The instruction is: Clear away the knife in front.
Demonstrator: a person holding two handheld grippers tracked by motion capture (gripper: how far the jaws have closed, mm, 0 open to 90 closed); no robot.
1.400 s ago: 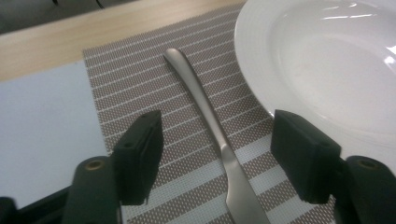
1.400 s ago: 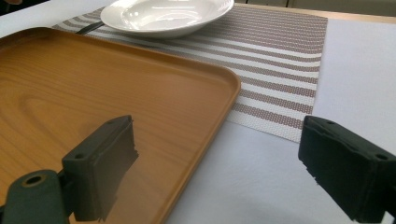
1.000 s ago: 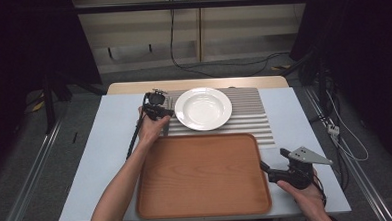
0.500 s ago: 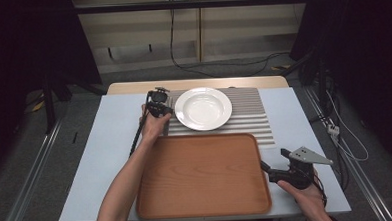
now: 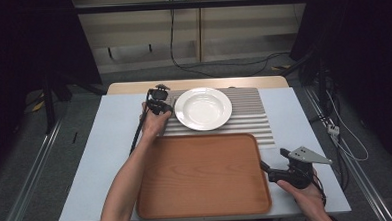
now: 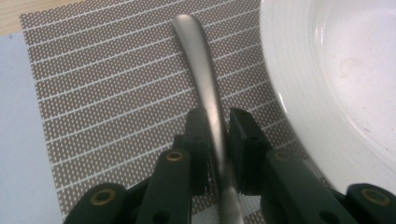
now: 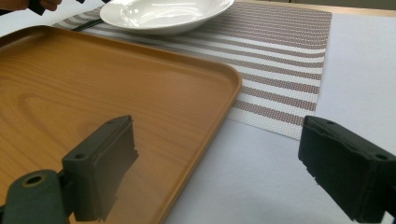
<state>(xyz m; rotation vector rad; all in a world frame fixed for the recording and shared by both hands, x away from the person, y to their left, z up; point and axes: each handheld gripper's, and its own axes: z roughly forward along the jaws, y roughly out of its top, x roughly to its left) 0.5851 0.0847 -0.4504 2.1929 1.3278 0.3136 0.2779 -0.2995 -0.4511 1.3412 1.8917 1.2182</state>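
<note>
So the left tool [image 6: 217, 140] had its jaws clamped on a slim brushed-metal utensil handle [image 6: 201, 70], probably a spoon or fork, though the business end was hidden. It lay on the brown-and-white striped woven placemat [image 6: 107, 98], just beside the round white ceramic plate [image 5: 203, 108]. The right tool [image 7: 215, 172] sat with jaws wide apart, holding nothing, straddling the near right rim of the rectangular wooden tray [image 5: 202, 175] on the pale surface [image 5: 110, 139]. Looked like early days: the utensil was gripped but not visibly lifted, and the tray was bare.
</note>
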